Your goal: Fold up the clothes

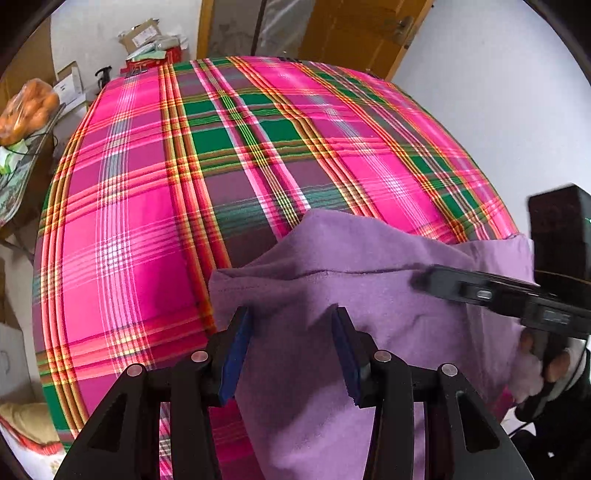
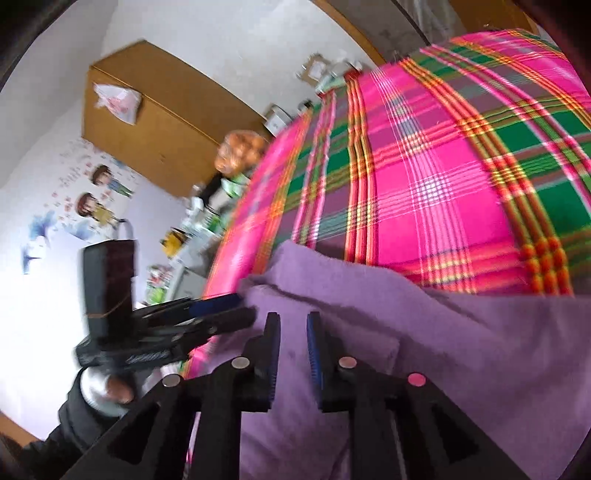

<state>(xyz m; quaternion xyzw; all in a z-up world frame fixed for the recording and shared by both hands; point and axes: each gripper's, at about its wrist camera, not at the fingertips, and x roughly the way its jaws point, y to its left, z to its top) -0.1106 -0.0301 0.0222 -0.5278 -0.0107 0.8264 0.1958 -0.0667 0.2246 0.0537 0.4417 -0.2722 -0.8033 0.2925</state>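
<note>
One purple garment (image 1: 332, 266), two grippers, one plaid sheet (image 1: 147, 184).

text: none legible | cardboard boxes (image 1: 142, 35): print too small | wall stickers (image 2: 99, 192): cartoon figures, lettering unreadable

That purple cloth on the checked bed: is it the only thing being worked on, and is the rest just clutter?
Part of the job:
- purple garment
- left tongs
- right tongs
- plaid bedsheet, the folding surface

Just lying about:
- bag of oranges
- cardboard boxes
- wooden cabinet
- cartoon wall stickers
</note>
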